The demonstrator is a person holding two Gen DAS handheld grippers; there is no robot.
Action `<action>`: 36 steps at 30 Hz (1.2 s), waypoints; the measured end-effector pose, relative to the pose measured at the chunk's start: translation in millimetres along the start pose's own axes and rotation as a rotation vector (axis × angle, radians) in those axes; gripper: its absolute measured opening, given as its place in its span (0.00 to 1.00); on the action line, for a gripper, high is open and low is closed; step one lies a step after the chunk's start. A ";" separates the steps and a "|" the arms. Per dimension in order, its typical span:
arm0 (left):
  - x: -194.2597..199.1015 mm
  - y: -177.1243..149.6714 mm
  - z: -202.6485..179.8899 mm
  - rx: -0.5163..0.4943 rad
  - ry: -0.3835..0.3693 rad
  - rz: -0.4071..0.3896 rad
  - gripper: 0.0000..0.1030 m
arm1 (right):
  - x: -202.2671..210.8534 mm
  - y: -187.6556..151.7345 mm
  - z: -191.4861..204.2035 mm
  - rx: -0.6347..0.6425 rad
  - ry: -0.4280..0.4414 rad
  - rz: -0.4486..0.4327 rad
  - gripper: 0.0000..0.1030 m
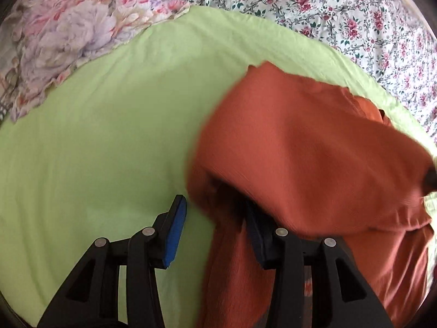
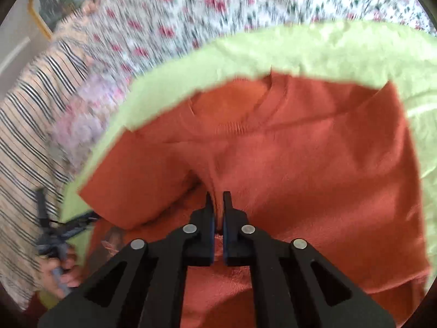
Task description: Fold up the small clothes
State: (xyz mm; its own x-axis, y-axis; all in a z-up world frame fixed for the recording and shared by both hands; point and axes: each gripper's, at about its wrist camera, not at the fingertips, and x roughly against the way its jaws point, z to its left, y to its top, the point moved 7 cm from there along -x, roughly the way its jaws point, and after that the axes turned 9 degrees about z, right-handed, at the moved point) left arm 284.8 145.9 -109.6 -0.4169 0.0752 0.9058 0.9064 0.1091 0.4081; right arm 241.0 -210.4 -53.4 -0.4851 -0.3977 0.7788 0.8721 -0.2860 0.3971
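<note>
- The orange sweater (image 2: 314, 169) lies on the green sheet (image 1: 95, 136) spread over the floral bed cover (image 1: 341, 13); its collar faces away, one side lifted and partly turned over the body
- right tongs (image 2: 217, 199) pinch a ridge of its cloth; left tongs (image 1: 215, 207) stand spread, cloth draped over one finger
- Judged early: first fold underway; the remaining folds are still to do

the left wrist view looks forward and down along its tool (image 1: 215, 213), close over the green sheet (image 1: 109, 142), with the orange shirt (image 1: 314, 150) to its right. the right wrist view sits close above that shirt (image 2: 314, 164), facing its collar. both views share the shirt, the sheet (image 2: 314, 52) and the floral bedding (image 1: 327, 5) beyond.
</note>
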 end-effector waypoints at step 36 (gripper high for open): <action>-0.5 -1.3 19.5 0.169 0.018 -0.055 0.40 | 72.0 -20.6 -74.0 -0.119 -0.131 -0.078 0.06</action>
State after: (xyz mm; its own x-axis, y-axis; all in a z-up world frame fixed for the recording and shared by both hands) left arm 282.5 165.1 -112.8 -0.4627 0.0474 0.8853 0.8573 0.2782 0.4332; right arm 183.4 -297.6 -41.4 -0.5313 -0.2554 0.8078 0.8147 -0.4155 0.4045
